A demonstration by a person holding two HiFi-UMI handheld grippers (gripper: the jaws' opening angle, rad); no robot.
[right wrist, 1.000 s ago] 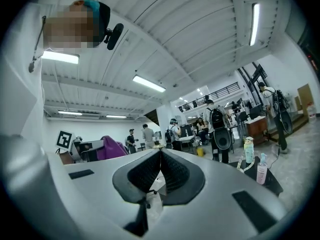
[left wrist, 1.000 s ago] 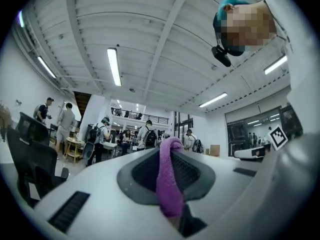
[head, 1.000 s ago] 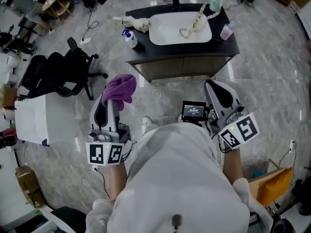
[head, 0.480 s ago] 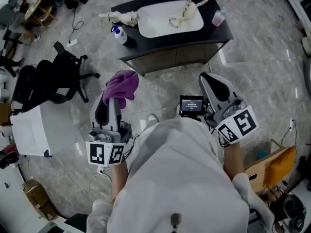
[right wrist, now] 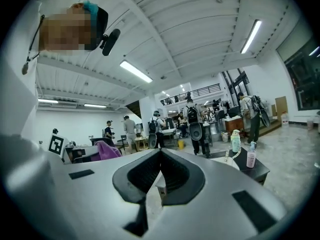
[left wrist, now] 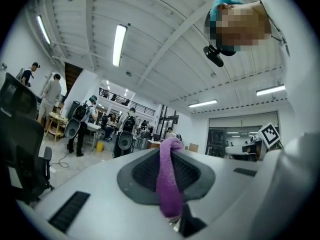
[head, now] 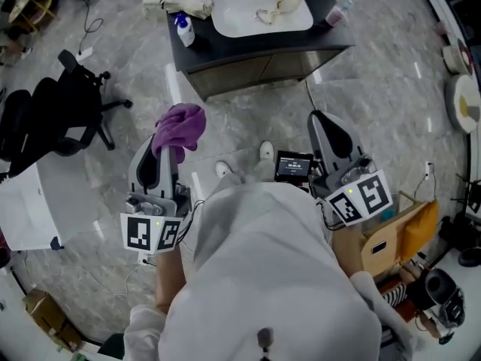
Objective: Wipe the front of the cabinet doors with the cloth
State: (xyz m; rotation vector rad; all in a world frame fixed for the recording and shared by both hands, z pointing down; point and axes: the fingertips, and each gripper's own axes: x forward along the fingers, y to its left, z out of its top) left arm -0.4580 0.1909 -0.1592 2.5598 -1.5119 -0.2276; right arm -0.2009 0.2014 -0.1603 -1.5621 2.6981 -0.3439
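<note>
A purple cloth (head: 179, 125) is pinched in my left gripper (head: 158, 153), which is shut on it and held level at waist height; in the left gripper view the purple cloth (left wrist: 169, 176) hangs over the closed jaws. My right gripper (head: 331, 132) is shut with nothing in it, its jaws meeting in the right gripper view (right wrist: 160, 174). The dark vanity cabinet (head: 259, 40) with a white basin stands ahead on the floor. Its wooden doors (head: 252, 70) face me, well beyond both grippers.
On the cabinet top lie a spray bottle (head: 184, 30), a beige rag (head: 184, 4) and a pink bottle (head: 340, 13). A black office chair (head: 56, 111) stands at left by a white table (head: 34, 201). An orange box (head: 409, 235) sits at right. Several people stand in the background.
I have stepped back from the cabinet, which has shifted up and away in the head view. Both grippers keep their pose, the cloth still held in the left.
</note>
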